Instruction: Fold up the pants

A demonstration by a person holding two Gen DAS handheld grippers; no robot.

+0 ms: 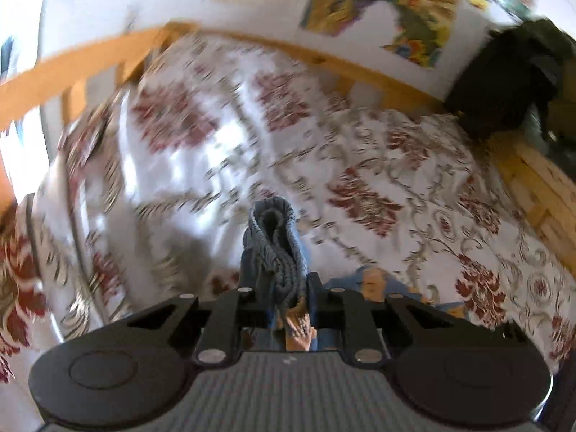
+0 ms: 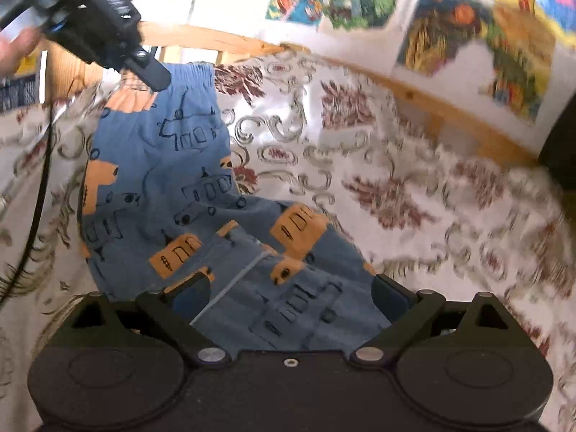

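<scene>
Gripping waistband [image 1: 275,248]; right view shows pants [image 2: 187,194].

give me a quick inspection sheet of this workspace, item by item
surface: bed with a white bedspread in a red and grey floral print, rumpled, sunlit at left.
job's things: blue pants with orange bus print, waistband lifted at the far end, legs trailing toward the right wrist camera.
clutter: a dark bag-like thing at the bed's far right corner; too blurred to name.
grippers: left gripper shut on the bunched waistband; right gripper open, its fingers either side of the pants fabric.
cables: a black cable hangs from the left gripper over the bedspread.
surroundings: wooden bed frame, white wall with colourful pictures.
</scene>
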